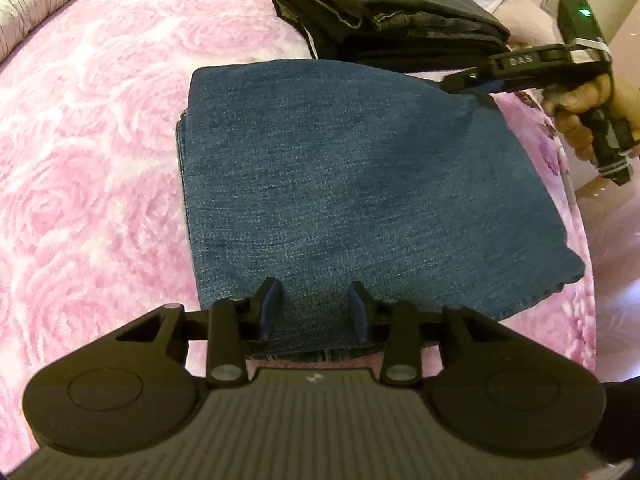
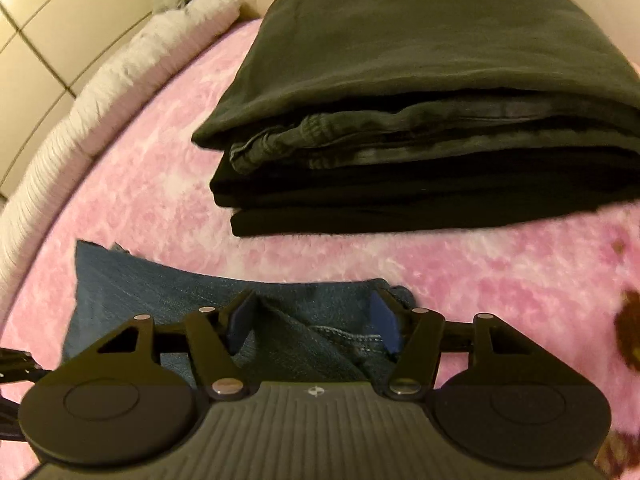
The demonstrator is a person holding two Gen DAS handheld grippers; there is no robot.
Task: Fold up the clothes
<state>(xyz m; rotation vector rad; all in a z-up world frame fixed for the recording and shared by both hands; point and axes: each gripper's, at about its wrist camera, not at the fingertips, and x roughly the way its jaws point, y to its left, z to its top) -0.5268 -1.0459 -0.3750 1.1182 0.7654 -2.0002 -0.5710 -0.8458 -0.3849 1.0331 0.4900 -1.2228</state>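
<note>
Folded jeans (image 1: 340, 184) beneath both released tools: left tool (image 1: 316, 312) near edge, right tool (image 2: 312, 324) far corner.

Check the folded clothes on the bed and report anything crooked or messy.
Mostly tidy. The folded blue jeans lie flat on the pink blanket, but the corner by the right gripper is rumpled, a stitched hem poking out. The dark folded stack looks neat.

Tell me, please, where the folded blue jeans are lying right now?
In the left wrist view, the blue jeans lie mid-frame on the pink blanket, just in front of the pile of dark clothes.
</note>
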